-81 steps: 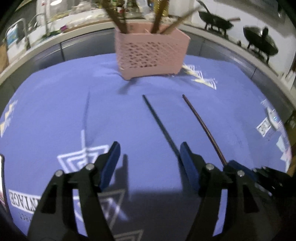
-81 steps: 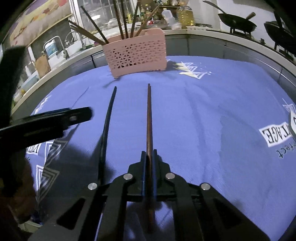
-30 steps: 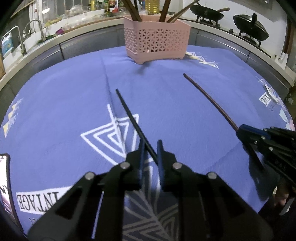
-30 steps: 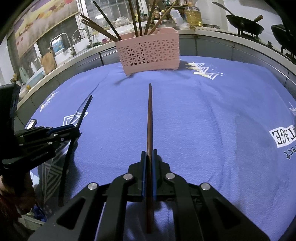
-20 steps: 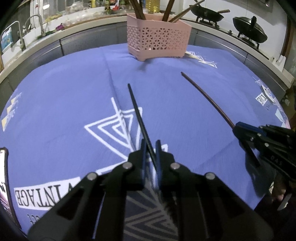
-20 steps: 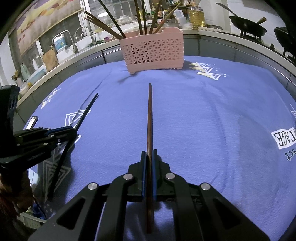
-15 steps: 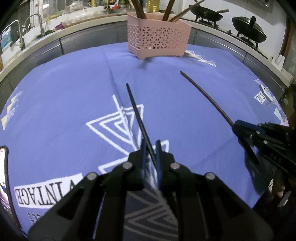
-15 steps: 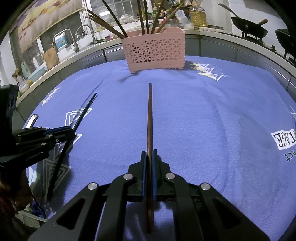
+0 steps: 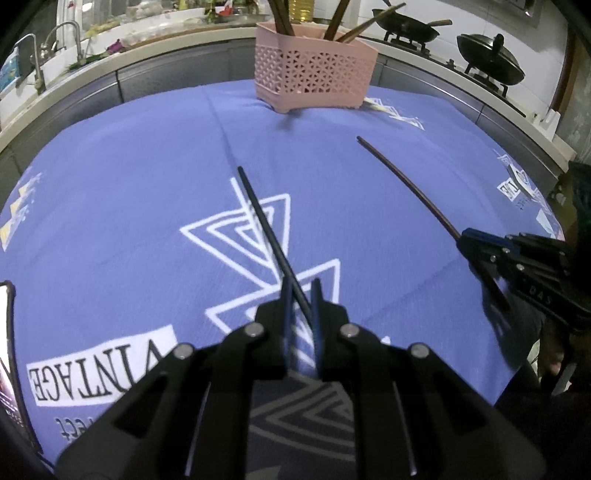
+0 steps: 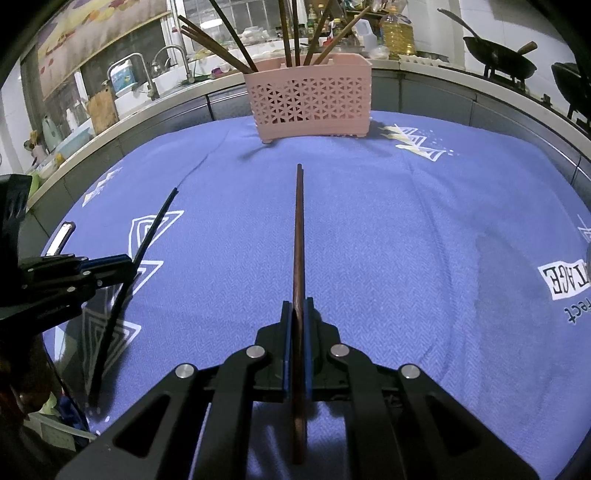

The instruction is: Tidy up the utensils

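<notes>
**A:** What has the left gripper [image 9: 300, 295] got?

**B:** Its blue-padded fingers [image 9: 286, 306] are drawn in close around a thin black chopstick [image 9: 266, 229]. The stick runs slantwise through the narrow gap and points toward the pink plastic lattice basket [image 9: 314, 83]; its tip is well short of the basket.

**A:** And the right gripper [image 10: 295, 321]?

**B:** Pressed tight on a slim dark-brown wooden chopstick [image 10: 298, 236], pads flat against both sides. That stick aims straight at the basket, tip near it but apart, and its back end sticks out behind the fingers. In the left wrist view the same stick [image 9: 410, 184] leads from the right gripper [image 9: 469, 236] toward the basket's right side.

**A:** Where's the basket itself?

**B:** On the far part of the purple cloth printed with white triangles [image 10: 406, 240], by the grey counter edge [image 10: 424, 85]. Several brown and dark chopsticks [image 10: 236, 44] already stand in it, leaning various ways.

**A:** Anything behind it?

**B:** A bottle of yellow oil [image 10: 397, 33] to its right and black woks [image 10: 495, 48] further right; a metal tap [image 10: 129, 70] off to its left.
</notes>
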A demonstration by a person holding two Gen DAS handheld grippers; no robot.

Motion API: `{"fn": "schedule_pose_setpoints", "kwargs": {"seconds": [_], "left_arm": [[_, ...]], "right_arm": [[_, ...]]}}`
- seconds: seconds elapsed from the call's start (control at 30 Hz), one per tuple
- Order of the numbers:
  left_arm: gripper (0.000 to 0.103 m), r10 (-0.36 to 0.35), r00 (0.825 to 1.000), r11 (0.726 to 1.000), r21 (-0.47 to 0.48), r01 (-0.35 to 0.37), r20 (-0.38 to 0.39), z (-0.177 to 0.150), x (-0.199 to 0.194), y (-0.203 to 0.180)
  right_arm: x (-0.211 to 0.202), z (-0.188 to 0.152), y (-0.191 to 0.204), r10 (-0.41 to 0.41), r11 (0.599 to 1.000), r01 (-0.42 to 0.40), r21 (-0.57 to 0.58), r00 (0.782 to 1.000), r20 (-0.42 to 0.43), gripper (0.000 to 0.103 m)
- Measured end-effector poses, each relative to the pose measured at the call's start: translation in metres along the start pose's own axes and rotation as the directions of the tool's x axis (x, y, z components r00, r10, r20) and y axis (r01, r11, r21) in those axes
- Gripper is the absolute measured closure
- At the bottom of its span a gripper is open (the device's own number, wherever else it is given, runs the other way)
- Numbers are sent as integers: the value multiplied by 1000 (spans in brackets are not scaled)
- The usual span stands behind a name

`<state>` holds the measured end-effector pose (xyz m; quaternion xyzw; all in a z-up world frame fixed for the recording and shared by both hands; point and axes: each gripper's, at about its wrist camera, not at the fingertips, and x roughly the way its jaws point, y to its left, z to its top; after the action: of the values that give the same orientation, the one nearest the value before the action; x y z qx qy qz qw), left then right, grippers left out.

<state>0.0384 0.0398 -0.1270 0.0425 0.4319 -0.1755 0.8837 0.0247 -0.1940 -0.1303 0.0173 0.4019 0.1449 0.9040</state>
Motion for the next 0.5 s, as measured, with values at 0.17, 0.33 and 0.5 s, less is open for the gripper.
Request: {"fn": "schedule_pose_setpoints", "kwargs": {"seconds": [0.17, 0.33, 0.5], "left_arm": [[92, 3, 1000, 1000, 2, -3, 1, -1, 0, 0], [91, 5, 1000, 1000, 3, -5, 1, -1, 1, -1], [92, 1, 1000, 1000, 11, -1, 0, -1, 1, -1]], "right_arm": [[0, 0, 0, 0, 1000, 0, -2, 1000, 1, 97], [0, -1, 2, -10, 1000, 10, -20, 1000, 1, 97], [-1, -2, 2, -13, 1000, 13, -24, 1000, -1, 97]]}}
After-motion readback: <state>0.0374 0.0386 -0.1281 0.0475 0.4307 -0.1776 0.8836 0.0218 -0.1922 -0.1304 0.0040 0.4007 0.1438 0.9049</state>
